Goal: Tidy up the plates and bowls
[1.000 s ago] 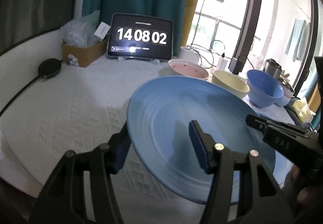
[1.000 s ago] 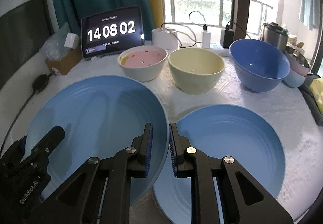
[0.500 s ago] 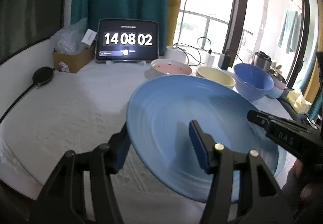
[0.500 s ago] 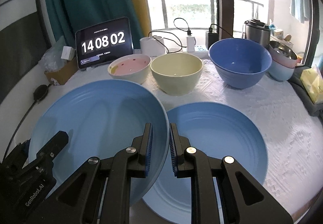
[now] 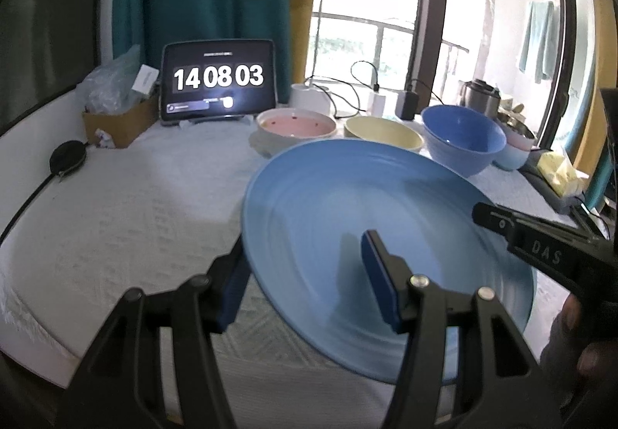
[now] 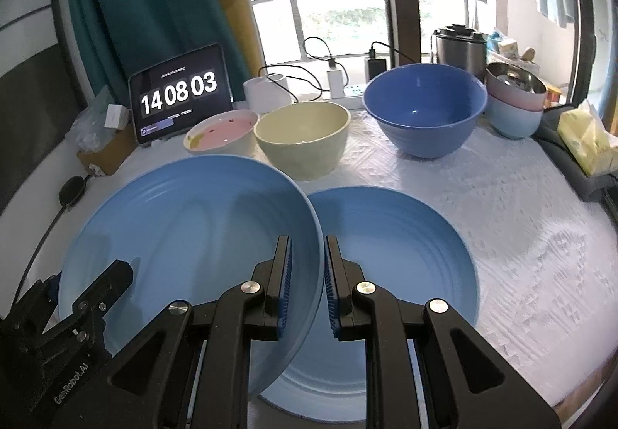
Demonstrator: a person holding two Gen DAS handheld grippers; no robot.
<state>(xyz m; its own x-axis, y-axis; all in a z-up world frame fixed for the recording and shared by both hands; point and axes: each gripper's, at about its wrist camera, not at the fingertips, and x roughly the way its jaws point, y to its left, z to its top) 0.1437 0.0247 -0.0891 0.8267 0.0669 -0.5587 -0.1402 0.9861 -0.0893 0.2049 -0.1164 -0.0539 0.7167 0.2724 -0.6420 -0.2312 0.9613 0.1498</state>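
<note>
My right gripper [image 6: 307, 274] is shut on the right rim of a large blue plate [image 6: 193, 236] and holds it tilted above the table. My left gripper [image 5: 301, 274] straddles the same plate's [image 5: 367, 220] left rim with its jaws apart, open. A second blue plate [image 6: 394, 247] lies flat on the white cloth, partly under the held one. Behind stand a pink bowl [image 6: 222, 133], a cream bowl [image 6: 303, 133] and a big blue bowl [image 6: 425, 108].
A tablet clock [image 6: 179, 93] stands at the back left beside a cardboard box [image 5: 116, 120]. Stacked small bowls [image 6: 515, 100] and a yellow tissue pack [image 6: 587, 137] sit at the right. A lamp base [image 6: 266, 93] and chargers with cables stand by the window.
Both grippers and the held plate have risen and tipped back, so the bowls sit lower and farther in view. The grips look the same.
</note>
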